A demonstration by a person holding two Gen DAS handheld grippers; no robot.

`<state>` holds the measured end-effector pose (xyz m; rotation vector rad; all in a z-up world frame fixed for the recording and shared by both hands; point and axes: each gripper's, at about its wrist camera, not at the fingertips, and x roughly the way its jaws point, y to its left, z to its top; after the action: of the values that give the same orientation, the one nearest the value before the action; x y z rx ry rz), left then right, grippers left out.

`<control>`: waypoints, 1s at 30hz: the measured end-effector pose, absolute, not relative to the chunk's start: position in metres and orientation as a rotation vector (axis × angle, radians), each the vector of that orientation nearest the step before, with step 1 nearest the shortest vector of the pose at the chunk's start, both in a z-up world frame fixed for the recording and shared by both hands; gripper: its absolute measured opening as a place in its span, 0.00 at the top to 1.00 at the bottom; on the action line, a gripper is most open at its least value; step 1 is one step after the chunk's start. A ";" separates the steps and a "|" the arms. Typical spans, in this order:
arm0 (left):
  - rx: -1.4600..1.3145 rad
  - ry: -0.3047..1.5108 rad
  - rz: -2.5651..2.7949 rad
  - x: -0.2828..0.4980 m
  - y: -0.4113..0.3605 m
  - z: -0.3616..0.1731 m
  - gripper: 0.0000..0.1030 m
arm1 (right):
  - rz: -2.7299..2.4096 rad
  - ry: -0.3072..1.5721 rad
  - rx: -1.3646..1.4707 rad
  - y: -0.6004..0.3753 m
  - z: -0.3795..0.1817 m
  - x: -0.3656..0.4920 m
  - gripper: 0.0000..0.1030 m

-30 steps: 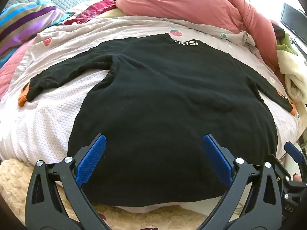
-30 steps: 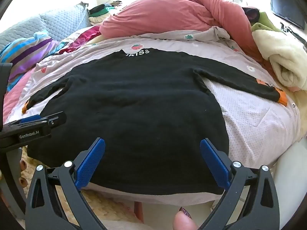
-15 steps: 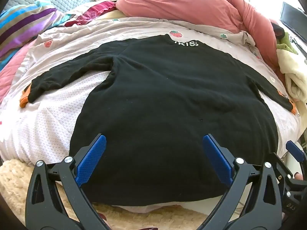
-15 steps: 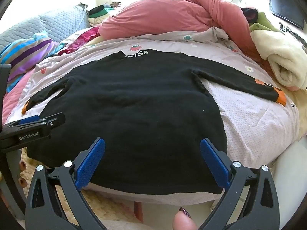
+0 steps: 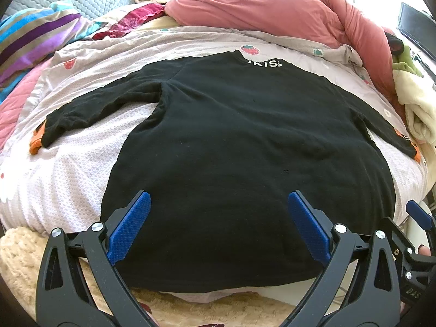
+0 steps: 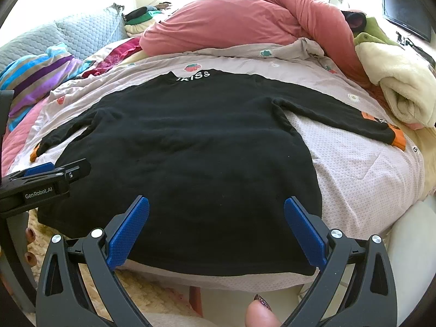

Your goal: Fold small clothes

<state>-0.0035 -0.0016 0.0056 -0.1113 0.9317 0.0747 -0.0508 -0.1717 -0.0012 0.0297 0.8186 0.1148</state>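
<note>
A black long-sleeved top (image 5: 239,147) (image 6: 190,147) with white lettering at the collar and orange cuffs lies spread flat on the bed, hem toward me, both sleeves out to the sides. My left gripper (image 5: 218,199) hovers open above the hem, nothing between its blue pads. My right gripper (image 6: 216,204) is open too, over the hem's right half. The left gripper's side (image 6: 46,179) shows at the left edge of the right wrist view.
The top rests on a pale pink quilt (image 5: 68,169) with strawberry prints. Behind it lies a bunched salmon duvet (image 5: 259,8), a striped pillow (image 5: 35,35) at left, a cream blanket (image 6: 403,87) at right. A fluffy beige rug (image 5: 19,256) lies below the bed edge.
Both views have shifted only slightly; the top appears a little lower and nearer in the left wrist view. Both grippers stay open and the garment has not moved.
</note>
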 end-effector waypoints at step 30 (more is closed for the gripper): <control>-0.104 0.921 0.084 -0.006 -0.001 0.010 0.08 | 0.113 0.824 0.030 -0.173 0.000 -0.051 0.04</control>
<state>-0.0062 -0.0015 0.0098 -0.1040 0.9213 0.0836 -0.0513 -0.1735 0.0001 0.0301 0.8242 0.1127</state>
